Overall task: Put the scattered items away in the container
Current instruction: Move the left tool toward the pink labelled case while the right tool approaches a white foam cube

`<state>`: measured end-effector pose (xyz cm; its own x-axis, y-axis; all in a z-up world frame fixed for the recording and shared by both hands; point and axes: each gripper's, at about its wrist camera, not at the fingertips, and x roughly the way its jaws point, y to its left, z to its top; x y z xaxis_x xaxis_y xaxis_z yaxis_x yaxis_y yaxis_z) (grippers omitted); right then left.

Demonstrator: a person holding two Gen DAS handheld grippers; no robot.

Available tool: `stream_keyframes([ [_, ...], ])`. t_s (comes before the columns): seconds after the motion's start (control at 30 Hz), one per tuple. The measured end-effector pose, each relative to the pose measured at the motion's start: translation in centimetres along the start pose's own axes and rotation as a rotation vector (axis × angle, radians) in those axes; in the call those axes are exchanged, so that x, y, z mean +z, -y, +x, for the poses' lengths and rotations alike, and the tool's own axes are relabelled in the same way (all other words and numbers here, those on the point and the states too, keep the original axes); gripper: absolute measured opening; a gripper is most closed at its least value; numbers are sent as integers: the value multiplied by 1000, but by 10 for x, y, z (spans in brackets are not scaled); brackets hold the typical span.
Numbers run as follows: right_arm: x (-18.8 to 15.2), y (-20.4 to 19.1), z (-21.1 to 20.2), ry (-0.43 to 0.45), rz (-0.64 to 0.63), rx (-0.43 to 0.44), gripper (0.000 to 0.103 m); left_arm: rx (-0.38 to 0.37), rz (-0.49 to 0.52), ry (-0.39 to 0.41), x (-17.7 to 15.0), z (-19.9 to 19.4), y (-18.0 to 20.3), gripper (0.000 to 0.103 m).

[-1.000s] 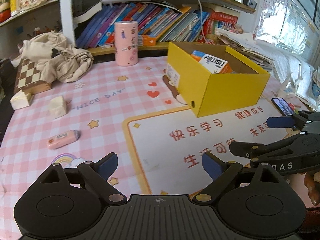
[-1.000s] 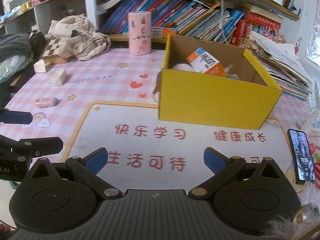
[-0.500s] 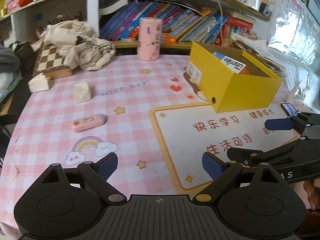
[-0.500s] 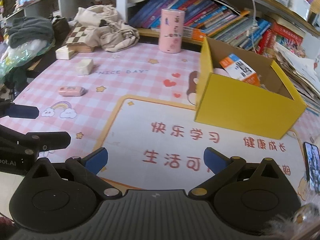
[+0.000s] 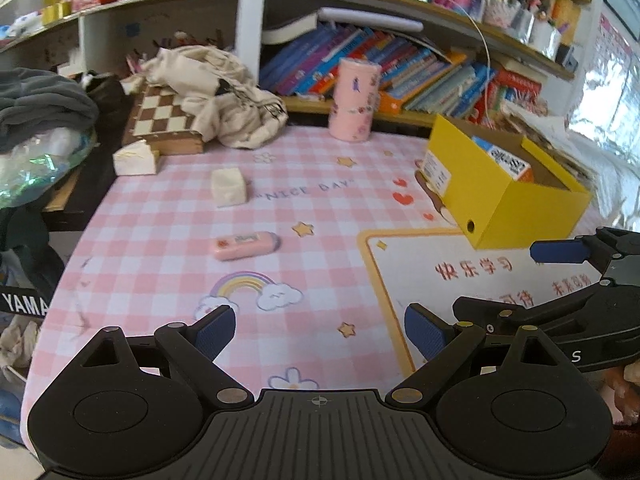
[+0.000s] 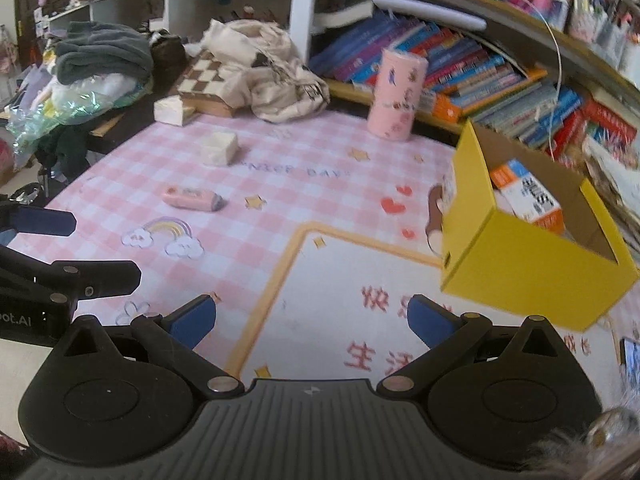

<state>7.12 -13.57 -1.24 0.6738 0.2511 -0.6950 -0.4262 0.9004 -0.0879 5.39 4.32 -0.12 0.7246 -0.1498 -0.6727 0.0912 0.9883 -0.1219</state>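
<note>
A yellow cardboard box (image 5: 516, 204) (image 6: 520, 256) stands at the right of the pink checked mat and holds a blue, white and orange carton (image 5: 506, 158) (image 6: 528, 196). A pink eraser-like case (image 5: 245, 245) (image 6: 192, 197) lies on the mat, ahead of my left gripper. A cream cube (image 5: 227, 187) (image 6: 219, 148) sits farther back. My left gripper (image 5: 320, 330) is open and empty above the near mat. My right gripper (image 6: 310, 320) is open and empty, beside the left one.
A pink cylinder tin (image 5: 354, 105) stands at the back by the bookshelf. A chessboard box (image 5: 164, 120), crumpled beige cloth (image 5: 224, 100) and a cream block (image 5: 134, 158) lie at the back left. A phone (image 6: 632, 360) lies at the right edge.
Both grippers have swung left and pulled back: the yellow box has shifted to the right in both views and the pink case and cube now sit nearer the middle. Both jaws stay open.
</note>
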Motion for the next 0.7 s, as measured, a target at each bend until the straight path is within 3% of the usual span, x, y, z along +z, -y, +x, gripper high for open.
stream_keyframes([
  [0.7, 34, -31, 44, -17, -111, 100, 103, 90, -115, 1, 5, 9, -43, 94],
])
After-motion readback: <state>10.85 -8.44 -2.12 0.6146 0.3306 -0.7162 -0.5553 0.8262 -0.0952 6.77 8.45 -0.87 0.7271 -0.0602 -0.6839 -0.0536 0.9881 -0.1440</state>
